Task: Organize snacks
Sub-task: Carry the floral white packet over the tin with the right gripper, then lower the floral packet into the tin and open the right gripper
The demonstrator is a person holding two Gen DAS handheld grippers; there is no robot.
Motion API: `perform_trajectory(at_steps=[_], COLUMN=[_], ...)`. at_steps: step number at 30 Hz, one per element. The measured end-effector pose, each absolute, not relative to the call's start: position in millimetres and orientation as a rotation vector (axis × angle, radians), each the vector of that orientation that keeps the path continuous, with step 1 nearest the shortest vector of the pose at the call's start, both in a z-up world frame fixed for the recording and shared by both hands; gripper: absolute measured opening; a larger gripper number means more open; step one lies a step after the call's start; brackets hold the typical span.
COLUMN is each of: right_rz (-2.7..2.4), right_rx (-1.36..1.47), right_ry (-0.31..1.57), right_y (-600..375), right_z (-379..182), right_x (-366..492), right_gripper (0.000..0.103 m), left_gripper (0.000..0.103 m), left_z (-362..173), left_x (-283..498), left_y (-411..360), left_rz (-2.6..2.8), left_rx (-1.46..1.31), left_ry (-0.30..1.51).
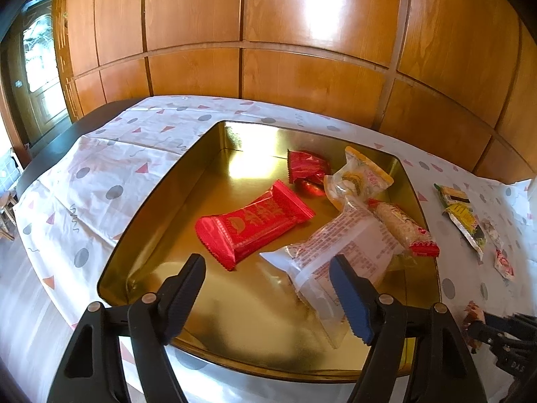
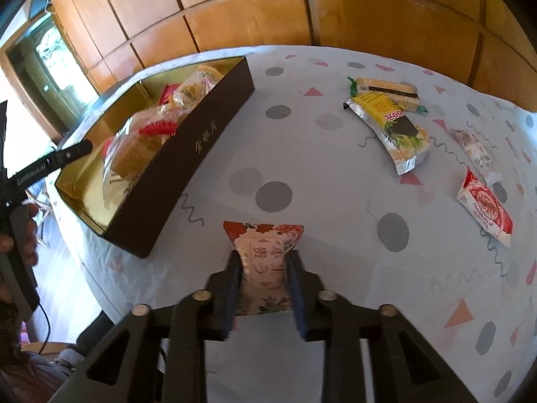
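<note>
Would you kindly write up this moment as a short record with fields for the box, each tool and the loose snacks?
box: gold-lined tin on the tablecloth, several wrapped snacks inside
left tool: open over the tin, holding nothing
right tool: shut on a flowery packet, beside the tin
loose snacks: yellow packet, red-and-white packet, two more, on the cloth

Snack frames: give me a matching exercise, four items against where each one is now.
Items:
1. Long red packet
2. Floral packet
3. Yellow-and-black packet
4. Left gripper

Places:
A. Between the right gripper's pads
B. On the tablecloth, outside the tin
C. Flat on the tin's gold floor
D. Open above the tin's near edge

Pairs: 1-C, 2-A, 3-B, 4-D
</note>
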State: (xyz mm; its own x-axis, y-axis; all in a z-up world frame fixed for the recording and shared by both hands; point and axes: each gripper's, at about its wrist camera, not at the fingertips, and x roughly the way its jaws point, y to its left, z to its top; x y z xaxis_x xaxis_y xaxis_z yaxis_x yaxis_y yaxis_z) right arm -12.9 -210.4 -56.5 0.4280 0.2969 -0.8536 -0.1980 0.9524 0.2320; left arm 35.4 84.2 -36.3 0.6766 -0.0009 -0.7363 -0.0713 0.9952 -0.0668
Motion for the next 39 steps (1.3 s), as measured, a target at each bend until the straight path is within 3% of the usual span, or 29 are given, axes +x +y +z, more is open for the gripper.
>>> perform_trajectory(at_steps=[14, 23, 31, 39], right_rz=[0.362, 0.603, 0.699, 0.635], right_rx=[0.095, -0.023, -0.196, -0.228], right_ry=[1.030, 0.950, 1.046, 1.018], right_y=[-189, -113, -38, -19], right_z=[-32, 12, -15, -29], right_x=[-13, 3, 38, 49], right_gripper=[0.022, 0.022, 0.023, 0.023], left_gripper=[0.077, 0.077, 0.077, 0.077], left_z=[-36, -34, -34, -42], left_x=[34, 33, 31, 32], left_y=[93, 104, 117, 121], left_rz=[0.073, 0.110, 0.132, 0.130], left_rx=[-0.089, -0.100, -0.120, -0.125], left_ry=[0.819, 0.806, 0.804, 0.826])
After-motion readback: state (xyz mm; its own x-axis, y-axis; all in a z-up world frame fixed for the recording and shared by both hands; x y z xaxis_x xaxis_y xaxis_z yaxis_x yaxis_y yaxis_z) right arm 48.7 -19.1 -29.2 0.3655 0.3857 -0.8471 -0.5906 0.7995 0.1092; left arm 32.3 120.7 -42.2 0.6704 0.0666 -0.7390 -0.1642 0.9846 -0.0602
